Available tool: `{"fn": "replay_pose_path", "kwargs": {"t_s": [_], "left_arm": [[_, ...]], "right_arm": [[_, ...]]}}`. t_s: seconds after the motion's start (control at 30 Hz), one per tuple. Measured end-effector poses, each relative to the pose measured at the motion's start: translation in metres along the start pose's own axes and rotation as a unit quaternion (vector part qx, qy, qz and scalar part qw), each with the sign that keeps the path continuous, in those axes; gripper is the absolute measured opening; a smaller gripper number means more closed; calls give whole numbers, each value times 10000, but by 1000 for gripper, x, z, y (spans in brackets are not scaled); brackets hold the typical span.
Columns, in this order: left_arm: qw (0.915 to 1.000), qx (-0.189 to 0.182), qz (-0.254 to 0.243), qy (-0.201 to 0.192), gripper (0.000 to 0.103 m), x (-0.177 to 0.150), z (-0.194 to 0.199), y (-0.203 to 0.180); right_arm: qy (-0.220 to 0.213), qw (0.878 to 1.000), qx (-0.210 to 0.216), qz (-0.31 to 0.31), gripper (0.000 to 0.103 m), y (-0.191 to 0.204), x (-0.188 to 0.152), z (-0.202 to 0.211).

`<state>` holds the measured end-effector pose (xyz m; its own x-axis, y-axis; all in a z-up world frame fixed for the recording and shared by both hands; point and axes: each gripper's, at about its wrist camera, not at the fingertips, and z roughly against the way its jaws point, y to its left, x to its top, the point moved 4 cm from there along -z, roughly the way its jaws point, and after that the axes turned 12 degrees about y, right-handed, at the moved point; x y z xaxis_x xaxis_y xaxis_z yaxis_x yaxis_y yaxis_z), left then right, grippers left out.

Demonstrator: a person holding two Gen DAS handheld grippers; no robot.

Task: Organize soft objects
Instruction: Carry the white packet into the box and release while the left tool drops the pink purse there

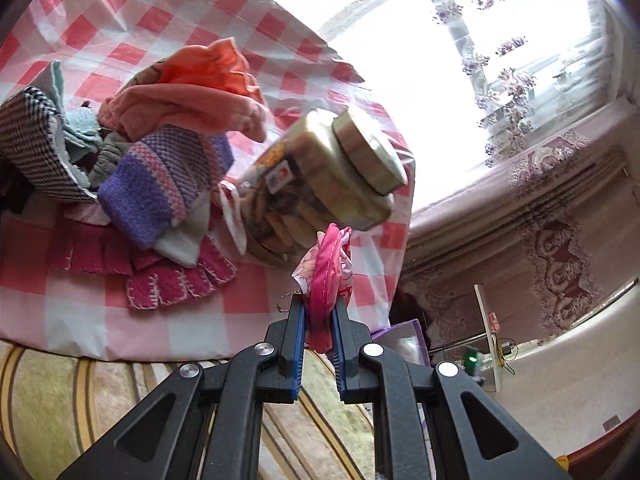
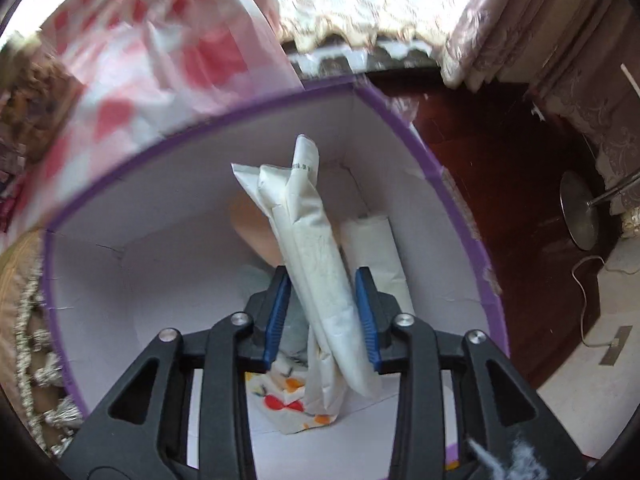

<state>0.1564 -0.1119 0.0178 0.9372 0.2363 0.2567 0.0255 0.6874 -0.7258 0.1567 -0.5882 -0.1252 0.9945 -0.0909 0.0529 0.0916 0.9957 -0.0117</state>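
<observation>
My left gripper (image 1: pixel 319 302) is shut on a small pink fabric pouch (image 1: pixel 330 264), held up off the checked tablecloth (image 1: pixel 120 20). Behind it lies a pile of soft things: a purple knit piece (image 1: pixel 160 184), an orange cloth (image 1: pixel 200 80) and a magenta glove (image 1: pixel 180 280). My right gripper (image 2: pixel 322 276) points down into a white box with a purple rim (image 2: pixel 404 128). A white soft packet (image 2: pixel 308 216) stands leaning between its jaws, with a gap beside the left pad. A second white packet (image 2: pixel 372 236) and a patterned cloth (image 2: pixel 288 400) lie inside the box.
A clear jar of biscuits (image 1: pixel 320 184) with a metal lid lies tilted on the table beside the pile. A striped sofa cushion (image 1: pixel 60 392) is below the table edge. Dark wood floor (image 2: pixel 500 184), a lamp base (image 2: pixel 578 212) and curtains lie beyond the box.
</observation>
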Motion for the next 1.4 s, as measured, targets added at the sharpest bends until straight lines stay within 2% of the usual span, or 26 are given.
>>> {"fn": "replay_pose_path", "kwargs": {"t_s": [0.07,0.1,0.2,0.4,0.6,0.73,0.8,0.93,1.03,1.07,1.1,1.13,1.2,1.4], "left_arm": [[9999,-46,-119,43,13,-2,-4,-9],[9997,-83,-212,82,13,-4,-7,-16],[9984,-189,-458,280,13,-6,-21,-36],[9925,-459,-756,846,13,-19,-61,-70],[9800,-587,-1112,1542,13,-38,-112,-114],[9671,-99,-1120,2281,13,-52,-165,-128],[9551,181,-1249,2679,13,-62,-194,-135],[9362,571,-1568,3094,13,-74,-236,-147],[9220,827,-1795,3329,25,-75,-274,-151],[9169,1200,-1840,3333,36,-72,-289,-146],[9157,1380,-1821,3306,44,-69,-297,-143],[9153,1437,-1790,3308,46,-66,-301,-141],[9167,1485,-1684,3304,46,-65,-304,-134],[9307,1204,-1554,3086,46,-59,-281,-128]], "right_arm": [[123,9997,-169,-139,43,-8,-2,-11],[128,9997,-120,-184,46,-11,-6,-13],[54,9998,3,-199,60,-17,-19,-8],[-186,9994,45,-277,63,-29,-44,13],[-399,9985,-34,-382,68,-40,-60,34],[-505,9979,-3,-394,69,-46,-65,41],[-557,9975,63,-431,69,-48,-67,44],[-636,9966,151,-497,69,-54,-67,46],[-680,9958,237,-567,69,-56,-67,47],[-694,9956,264,-572,69,-56,-67,47],[-699,9956,281,-565,69,-54,-67,48],[-702,9956,302,-535,69,-52,-68,49],[-715,9958,339,-465,69,-48,-70,49],[-673,9958,489,-379,69,-31,-67,46]]}}
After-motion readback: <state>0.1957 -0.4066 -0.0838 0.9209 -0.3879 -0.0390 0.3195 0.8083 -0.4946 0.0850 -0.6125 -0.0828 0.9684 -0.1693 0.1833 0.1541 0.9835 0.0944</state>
